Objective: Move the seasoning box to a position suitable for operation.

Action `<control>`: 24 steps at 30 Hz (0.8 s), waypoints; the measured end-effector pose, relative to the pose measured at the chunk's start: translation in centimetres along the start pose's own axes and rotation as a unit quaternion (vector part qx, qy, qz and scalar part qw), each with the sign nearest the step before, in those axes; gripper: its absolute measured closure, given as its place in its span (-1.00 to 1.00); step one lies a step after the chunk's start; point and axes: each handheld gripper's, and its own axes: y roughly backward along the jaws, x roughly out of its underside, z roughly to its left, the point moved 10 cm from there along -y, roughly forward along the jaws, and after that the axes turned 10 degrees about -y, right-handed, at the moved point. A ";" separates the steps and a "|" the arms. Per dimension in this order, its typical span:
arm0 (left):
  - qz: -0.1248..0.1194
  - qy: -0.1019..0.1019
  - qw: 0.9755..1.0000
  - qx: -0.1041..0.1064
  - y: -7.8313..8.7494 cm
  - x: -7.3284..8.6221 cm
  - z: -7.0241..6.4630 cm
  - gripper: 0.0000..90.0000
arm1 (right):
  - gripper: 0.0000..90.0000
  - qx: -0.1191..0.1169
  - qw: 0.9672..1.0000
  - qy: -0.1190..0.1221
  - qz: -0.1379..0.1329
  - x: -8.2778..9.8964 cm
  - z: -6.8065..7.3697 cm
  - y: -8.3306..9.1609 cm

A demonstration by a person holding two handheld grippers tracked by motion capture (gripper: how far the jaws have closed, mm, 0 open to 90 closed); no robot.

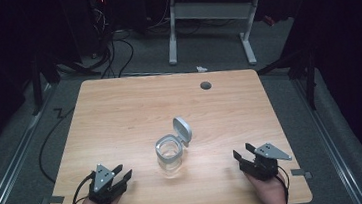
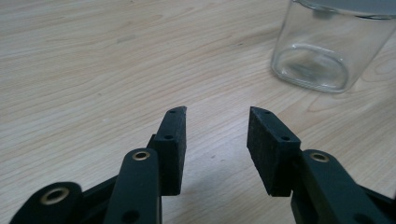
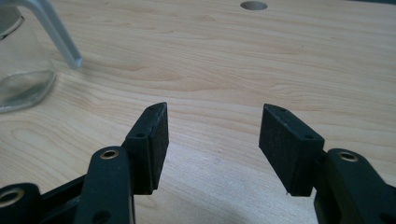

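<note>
Glass jar (image 1: pixel 169 156) sat mid-tabletop (image 1: pixel 120 113), grey flip lid (image 1: pixel 183 130) hinged open, tilted up at far right of rim. Left gripper (image 1: pixel 120 174) and right gripper (image 1: pixel 241 152) parked either side, well apart from jar, fingers (image 2: pixel 173 140) spread wide, nothing held.

Probably best: jar body steadied with left, lid pushed down with right, slowly, since glass likely slippery.

Cable hole (image 1: pixel 205 85) at far edge, no obstruction noted between grippers and jar.

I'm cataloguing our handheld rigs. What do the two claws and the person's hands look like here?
The left black two-jaw claw and the right black two-jaw claw each carry a grey three-cornered plate on top. Up close the jaws show flat black pads and brass-coloured pivot rings. A black cable trails from each. No gloves or sleeves show on the hands.
</note>
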 end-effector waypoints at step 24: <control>0.033 -0.012 0.997 0.071 -2.5 1.8 -8.0 1.00 | 0.49 -0.024 0.999 -0.028 0.019 1.4 0.2 -0.4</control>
